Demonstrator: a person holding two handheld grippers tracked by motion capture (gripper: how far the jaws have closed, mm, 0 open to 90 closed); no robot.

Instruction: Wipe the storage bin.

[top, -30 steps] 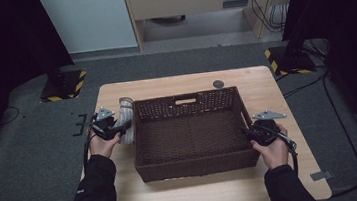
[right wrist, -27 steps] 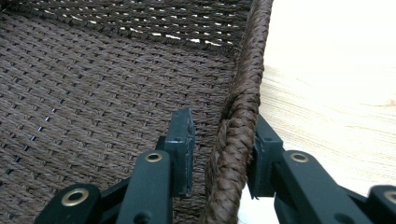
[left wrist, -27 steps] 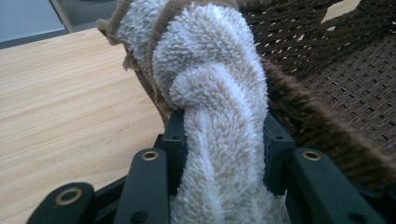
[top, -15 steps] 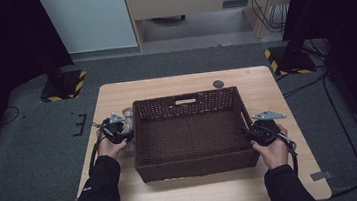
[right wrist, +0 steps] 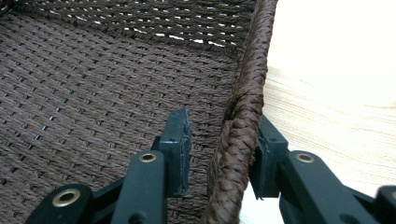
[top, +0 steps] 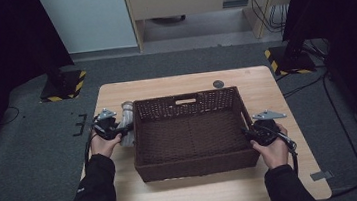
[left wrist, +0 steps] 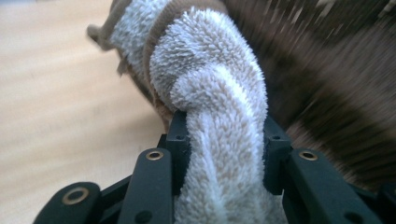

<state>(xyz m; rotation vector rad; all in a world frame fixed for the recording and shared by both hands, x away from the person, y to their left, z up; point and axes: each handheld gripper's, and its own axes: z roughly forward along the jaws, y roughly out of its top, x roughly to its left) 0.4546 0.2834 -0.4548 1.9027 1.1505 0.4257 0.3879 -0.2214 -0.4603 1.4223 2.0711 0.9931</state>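
Basket (top: 190,134) bare inside, right tongs (right wrist: 219,154) loosening astride its rim, left tongs (left wrist: 224,154) clamped on towel (left wrist: 210,93) just outside.

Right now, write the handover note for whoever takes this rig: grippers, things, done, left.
Left gripper: shut on the rolled towel, held at the basket's left wall, outside it.
Right gripper: jaws astride the basket's right rim, which rests against the outer jaw with a gap at the inner; they have just been opening.
Basket sits mid-table, nothing inside.
Done: towel picked up.
Left: probably lift the towel over the wall and set it inside.
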